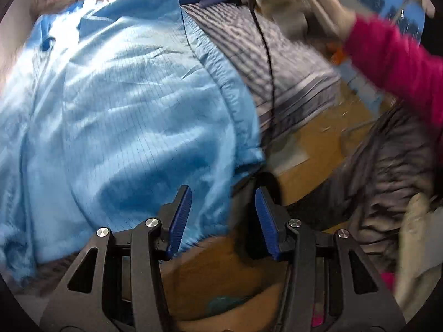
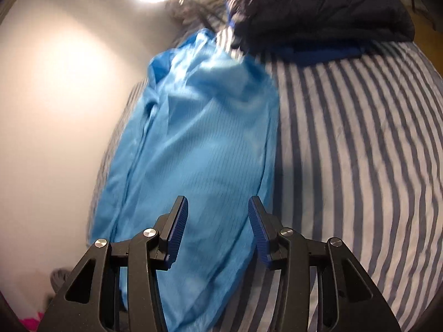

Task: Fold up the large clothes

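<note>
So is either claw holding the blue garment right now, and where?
Neither. Left claw and right claw are both open; the garment lies loose on the bed.

Sheeny thin blue cloth garment (image 2: 199,144), matt striped bedsheet (image 2: 360,166), ribbed blue pads (image 2: 177,232), fuzzy pink sleeve (image 1: 393,63)

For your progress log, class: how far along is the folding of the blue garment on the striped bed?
Done: the blue garment lies on the striped bed as a long narrow strip, so it looks folded lengthwise. In hand: nothing; the left gripper and right gripper are both open and empty above it. Left: probably folding it across to shorten it; the dark jacket behind looks unfolded.
</note>
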Available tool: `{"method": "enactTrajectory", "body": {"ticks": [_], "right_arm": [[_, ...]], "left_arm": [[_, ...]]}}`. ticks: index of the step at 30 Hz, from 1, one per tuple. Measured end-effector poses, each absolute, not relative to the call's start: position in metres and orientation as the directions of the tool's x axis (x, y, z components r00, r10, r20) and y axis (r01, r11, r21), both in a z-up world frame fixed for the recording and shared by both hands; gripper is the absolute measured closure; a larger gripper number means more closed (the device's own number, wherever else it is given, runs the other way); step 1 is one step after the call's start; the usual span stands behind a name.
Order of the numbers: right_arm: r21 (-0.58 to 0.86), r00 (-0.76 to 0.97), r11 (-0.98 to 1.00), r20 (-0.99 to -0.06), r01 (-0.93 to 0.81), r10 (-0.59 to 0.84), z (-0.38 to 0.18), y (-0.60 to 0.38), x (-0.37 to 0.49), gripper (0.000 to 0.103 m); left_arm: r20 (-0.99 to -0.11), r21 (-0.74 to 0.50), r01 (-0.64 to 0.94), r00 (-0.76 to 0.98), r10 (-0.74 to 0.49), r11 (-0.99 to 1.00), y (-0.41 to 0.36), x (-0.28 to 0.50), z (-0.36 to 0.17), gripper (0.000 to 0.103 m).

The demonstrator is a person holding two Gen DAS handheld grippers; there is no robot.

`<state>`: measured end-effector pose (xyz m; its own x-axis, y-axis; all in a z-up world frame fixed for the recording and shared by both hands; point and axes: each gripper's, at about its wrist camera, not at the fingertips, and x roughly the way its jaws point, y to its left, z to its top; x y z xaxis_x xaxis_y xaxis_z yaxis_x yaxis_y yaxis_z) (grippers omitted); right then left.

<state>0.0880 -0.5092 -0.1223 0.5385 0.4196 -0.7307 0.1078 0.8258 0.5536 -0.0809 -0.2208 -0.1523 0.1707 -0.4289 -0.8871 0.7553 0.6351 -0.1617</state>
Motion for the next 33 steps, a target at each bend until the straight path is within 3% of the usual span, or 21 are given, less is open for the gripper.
{"method": "enactTrajectory", "body": {"ticks": [1, 2, 3, 4, 9, 13, 15, 19, 23, 27, 33], "right_arm": [[0.564, 0.551, 0.817, -0.721, 0.116, 0.419, -0.121, -0.515, 0.093, 0.053], [0.578, 0.563, 0.807, -0.71, 0.124, 0.422, -0.121, -0.521, 0.1, 0.051], [0.594, 0.571, 0.794, -0.699, 0.13, 0.43, -0.122, -0.529, 0.106, 0.051], [0.608, 0.581, 0.781, -0.69, 0.142, 0.432, -0.124, -0.535, 0.114, 0.051], [0.697, 0.619, 0.698, -0.624, 0.163, 0.477, -0.129, -0.554, 0.143, 0.051], [0.645, 0.63, 0.745, -0.652, 0.17, 0.421, -0.123, -0.561, 0.153, 0.052], [0.66, 0.636, 0.729, -0.644, 0.183, 0.424, -0.126, -0.572, 0.153, 0.063], [0.736, 0.644, 0.657, -0.585, 0.165, 0.493, -0.13, -0.587, 0.142, 0.065], [0.772, 0.599, 0.625, -0.556, 0.115, 0.576, -0.133, -0.573, 0.144, 0.062], [0.789, 0.558, 0.597, -0.563, 0.144, 0.609, -0.151, -0.56, 0.155, 0.048], [0.817, 0.589, 0.548, -0.534, 0.176, 0.607, -0.164, -0.557, 0.183, 0.048]], "left_arm": [[-0.889, -0.139, 0.76, 0.186, -0.417, 0.635, -0.223, -0.08, -0.154, 0.058], [-0.889, -0.131, 0.761, 0.193, -0.415, 0.635, -0.223, -0.08, -0.155, 0.083], [-0.892, -0.129, 0.759, 0.193, -0.41, 0.638, -0.224, -0.077, -0.156, 0.099], [-0.896, -0.139, 0.754, 0.18, -0.405, 0.642, -0.225, -0.073, -0.159, 0.102], [-0.872, -0.218, 0.735, 0.149, -0.467, 0.642, -0.211, -0.068, -0.151, 0.103], [-0.845, -0.269, 0.688, 0.168, -0.508, 0.674, -0.19, -0.059, -0.135, 0.103], [-0.833, -0.291, 0.667, 0.177, -0.524, 0.686, -0.182, -0.055, -0.129, 0.103], [-0.819, -0.314, 0.652, 0.182, -0.544, 0.69, -0.171, -0.05, -0.123, 0.103], [-0.804, -0.35, 0.616, 0.189, -0.564, 0.705, -0.153, -0.049, -0.116, 0.103], [-0.797, -0.342, 0.583, 0.235, -0.556, 0.737, -0.131, -0.048, -0.105, 0.103], [-0.812, -0.34, 0.55, 0.236, -0.533, 0.762, -0.123, -0.052, -0.109, 0.103]]}}
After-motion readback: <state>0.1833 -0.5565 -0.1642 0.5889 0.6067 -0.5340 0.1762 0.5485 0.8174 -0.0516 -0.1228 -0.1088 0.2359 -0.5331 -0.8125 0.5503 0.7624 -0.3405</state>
